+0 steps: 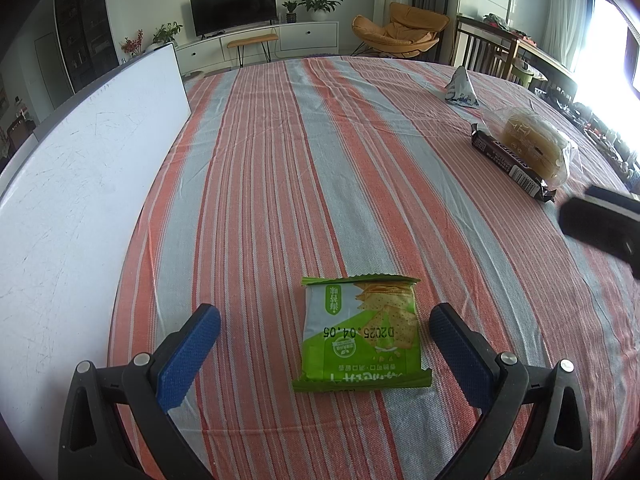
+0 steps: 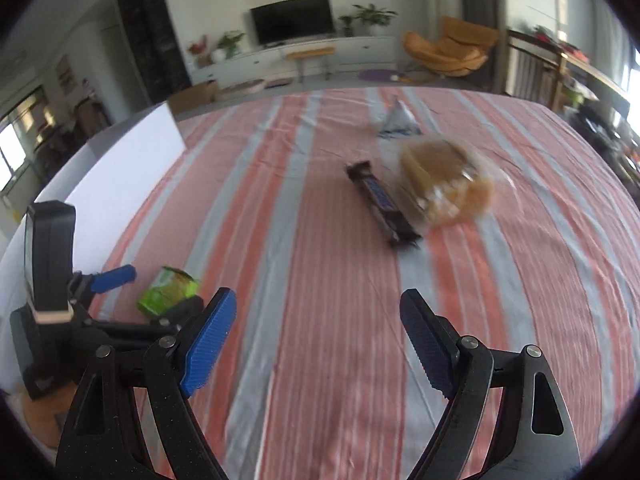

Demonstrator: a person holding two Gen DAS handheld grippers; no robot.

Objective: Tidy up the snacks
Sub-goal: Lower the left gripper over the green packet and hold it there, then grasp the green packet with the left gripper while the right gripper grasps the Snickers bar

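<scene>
the green cracker packet (image 1: pixel 362 334) lies flat on the striped tablecloth (image 1: pixel 280 160), between the spread blue fingers of the left gripper (image 1: pixel 325 330), untouched by either pad. farther off, a dark chocolate bar (image 2: pixel 382 202) rests against a clear-wrapped bread bag (image 2: pixel 446 182), with a small pyramid pouch (image 1: pixel 460 88) beyond. the right gripper (image 2: pixel 318 338) hovers over bare cloth, fingers wide apart, holding nothing. a white board (image 1: pixel 80 184) lies along the table's left edge.
</scene>
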